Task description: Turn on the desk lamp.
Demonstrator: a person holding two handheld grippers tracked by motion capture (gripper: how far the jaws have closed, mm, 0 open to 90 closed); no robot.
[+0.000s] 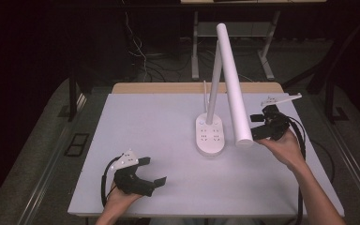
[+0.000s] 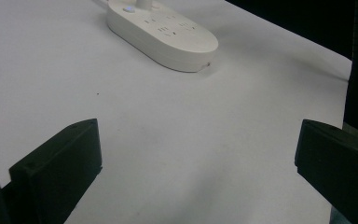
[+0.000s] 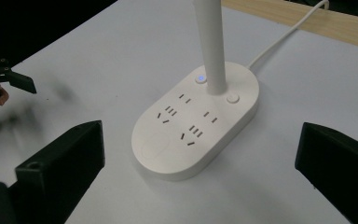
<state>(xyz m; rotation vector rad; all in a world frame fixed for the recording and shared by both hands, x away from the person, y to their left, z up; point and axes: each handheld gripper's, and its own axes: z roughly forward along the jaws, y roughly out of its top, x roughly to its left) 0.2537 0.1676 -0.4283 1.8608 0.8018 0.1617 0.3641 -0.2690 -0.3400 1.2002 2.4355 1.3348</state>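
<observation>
A: A dark room, cables on the floor behind, and a white tabletop (image 1: 168, 154). What's at the left?

B: The left gripper (image 1: 151, 171) near the front edge, jaws spread wide over bare surface.

A: And the lamp?

B: Its oval base (image 1: 210, 135) stands right of centre, well apart from that gripper. The high view shows the long white lamp head (image 1: 234, 84); the right gripper view shows socket slots and a lit blue button (image 3: 200, 78). No readable writing.

A: The right gripper (image 1: 258, 125)?

B: By the right edge, jaws spread, just beside the lamp head's end.
</observation>
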